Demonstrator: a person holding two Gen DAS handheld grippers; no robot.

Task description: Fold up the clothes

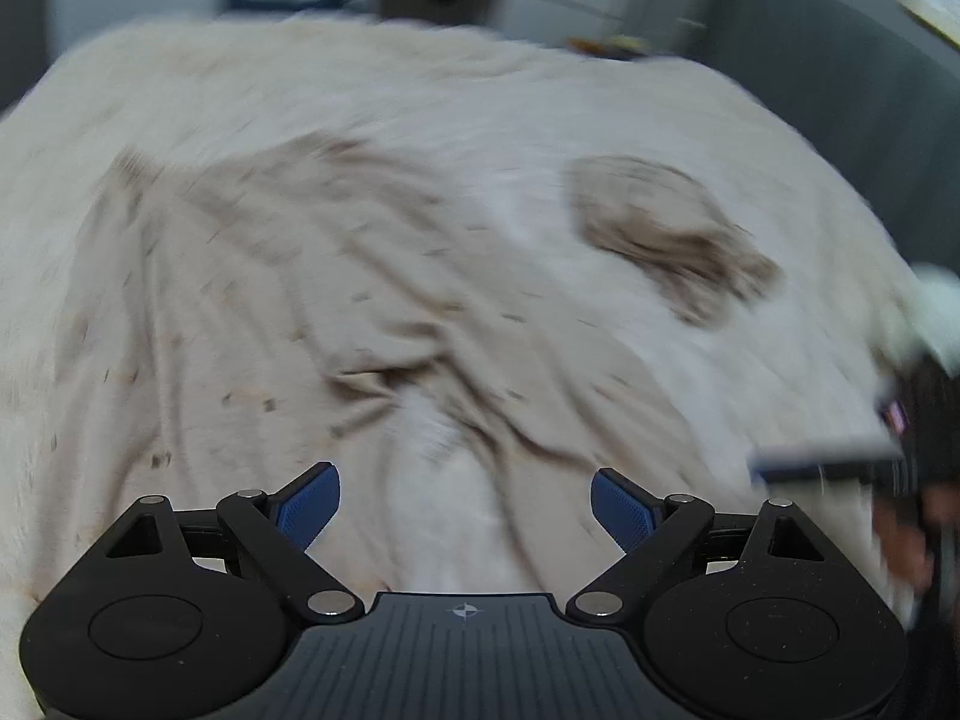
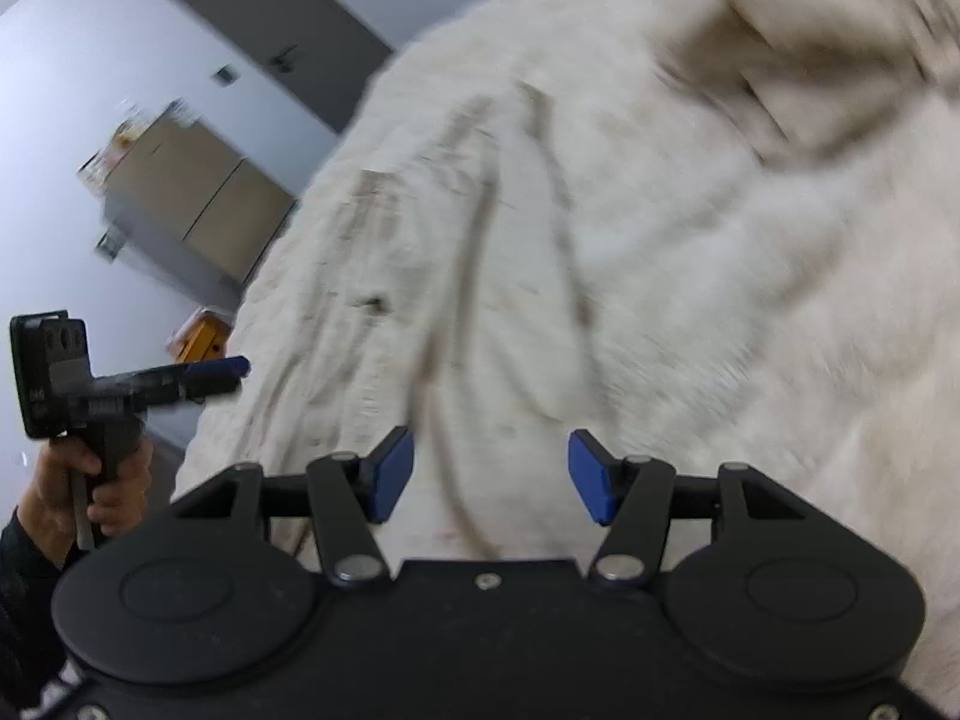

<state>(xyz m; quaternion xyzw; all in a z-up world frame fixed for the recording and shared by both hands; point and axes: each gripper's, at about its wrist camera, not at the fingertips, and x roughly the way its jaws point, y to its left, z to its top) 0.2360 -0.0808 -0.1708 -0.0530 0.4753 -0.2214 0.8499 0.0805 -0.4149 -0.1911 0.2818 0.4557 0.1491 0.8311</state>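
Both empty: left gripper (image 1: 465, 504) spread wide, right gripper (image 2: 491, 476) half parted, gripping nothing. Beige garment (image 1: 288, 300) rumpled just ahead of both on the white bed cover (image 1: 360, 90), likely awaiting a grab at its edges.

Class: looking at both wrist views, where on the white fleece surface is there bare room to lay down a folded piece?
Bare fleece lies beyond the spread beige garment and between it and the small crumpled beige piece. The near middle is crowded with garment folds.

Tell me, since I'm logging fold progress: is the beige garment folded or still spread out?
Spread out, not folded: the beige garment lies rumpled across the white fleece cover, both sleeves splayed apart.
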